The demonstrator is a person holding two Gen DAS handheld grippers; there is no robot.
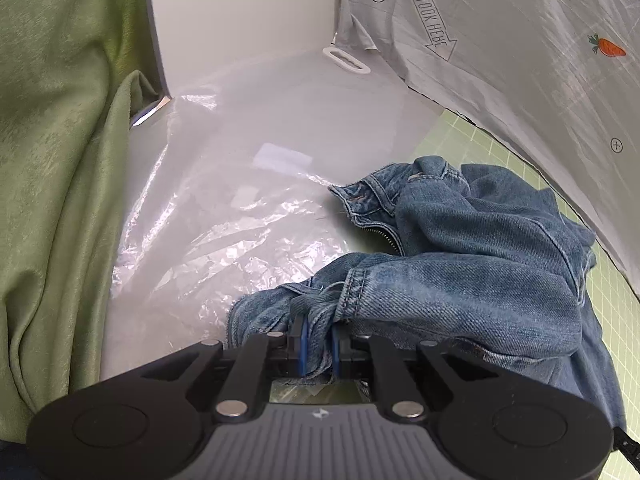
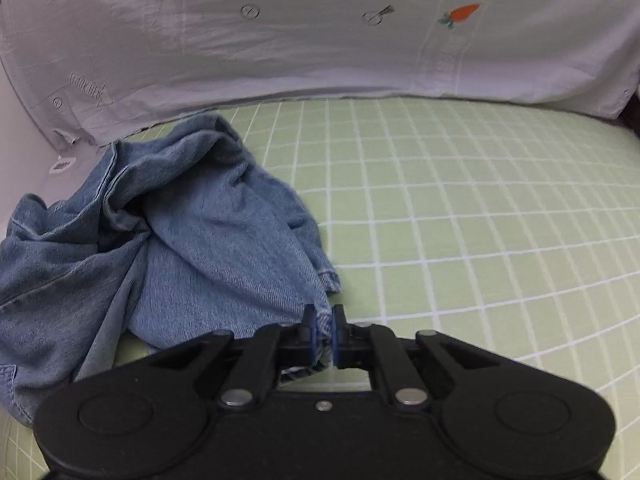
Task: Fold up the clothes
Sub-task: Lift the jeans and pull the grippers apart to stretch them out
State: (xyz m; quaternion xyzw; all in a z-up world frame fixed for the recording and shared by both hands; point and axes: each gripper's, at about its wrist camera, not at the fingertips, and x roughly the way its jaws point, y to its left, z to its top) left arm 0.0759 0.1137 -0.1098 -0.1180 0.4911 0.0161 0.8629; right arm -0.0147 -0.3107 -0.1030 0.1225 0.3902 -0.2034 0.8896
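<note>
Your left gripper [image 1: 319, 336] is clenched on a bunched fold of the jeans [image 1: 472, 248]; your right gripper [image 2: 323, 332] pinches their hem. The jeans lie crumpled on the green checked mat [image 2: 460, 220].

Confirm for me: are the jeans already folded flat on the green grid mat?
No. The jeans lie in a crumpled heap at the edge of the green grid mat, with denim pinched in the right gripper.

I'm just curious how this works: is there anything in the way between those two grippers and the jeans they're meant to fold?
Nothing visible. The left gripper and the right gripper are each already shut on a bunch of the jeans, denim directly between the pads. The checked green mat beside them lies bare.
</note>
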